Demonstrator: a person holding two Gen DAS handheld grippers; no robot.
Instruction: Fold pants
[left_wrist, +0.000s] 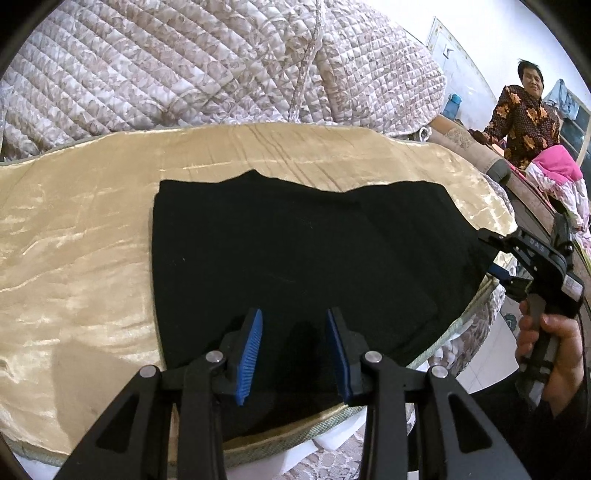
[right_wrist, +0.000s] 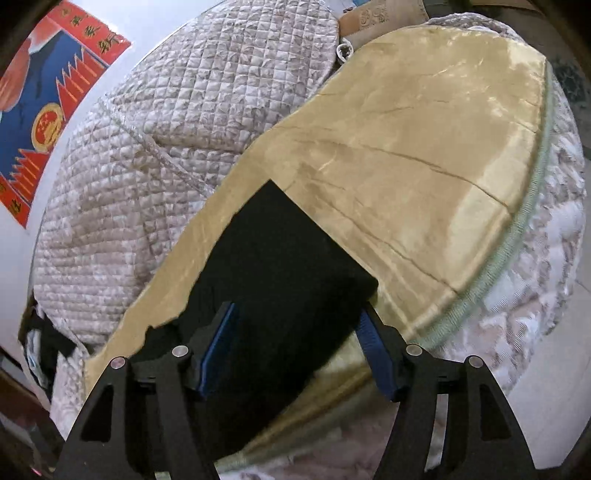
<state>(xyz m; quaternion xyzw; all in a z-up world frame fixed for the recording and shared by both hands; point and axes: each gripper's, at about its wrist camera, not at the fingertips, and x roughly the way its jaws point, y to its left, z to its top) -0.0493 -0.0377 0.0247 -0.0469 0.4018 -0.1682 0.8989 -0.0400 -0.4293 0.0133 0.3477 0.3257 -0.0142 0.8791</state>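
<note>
Left wrist view gives us the black pants (left_wrist: 295, 254) folded flat on a gold satin cushion (left_wrist: 74, 258), our left gripper (left_wrist: 294, 354) partly open above their near edge, nothing between its pads. At their right end our right gripper (right_wrist: 295, 350) stands wide open, gripping nothing. Behind lie a quilted cover (left_wrist: 184, 66), a white wall and a red-and-blue poster (right_wrist: 44, 96).

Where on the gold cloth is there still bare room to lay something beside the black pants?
Bare gold cloth lies wide between the black pants and the cloth's far end, plus a strip between the pants and the quilted cover. The near edge is crowded: left gripper and right gripper both stand open over the pants there.
</note>
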